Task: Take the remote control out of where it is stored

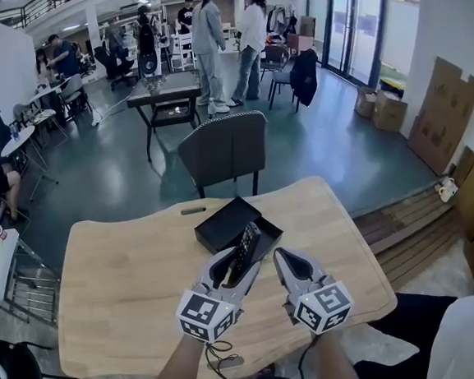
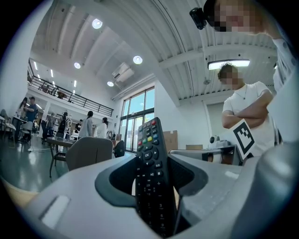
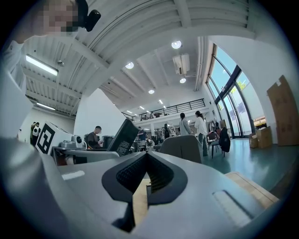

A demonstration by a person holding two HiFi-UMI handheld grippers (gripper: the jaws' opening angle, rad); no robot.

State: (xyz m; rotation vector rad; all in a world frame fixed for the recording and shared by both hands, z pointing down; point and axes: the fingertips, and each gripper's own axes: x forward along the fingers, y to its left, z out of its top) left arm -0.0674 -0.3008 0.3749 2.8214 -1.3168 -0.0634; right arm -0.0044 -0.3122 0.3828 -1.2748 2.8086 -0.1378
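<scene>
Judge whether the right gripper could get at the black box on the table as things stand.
Probably yes. The black box lies open just ahead of the right gripper, with nothing between them; the remote control, held in the left gripper, rises by its near corner. The right jaws are shut.

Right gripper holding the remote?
No: the remote is clamped in the left gripper; the right gripper is shut on nothing.

Light wooden table [image 1: 121, 277] carried an open black box [image 1: 222, 225] at 12 o'clock; small dark stick [image 1: 193, 210] at 11.
</scene>
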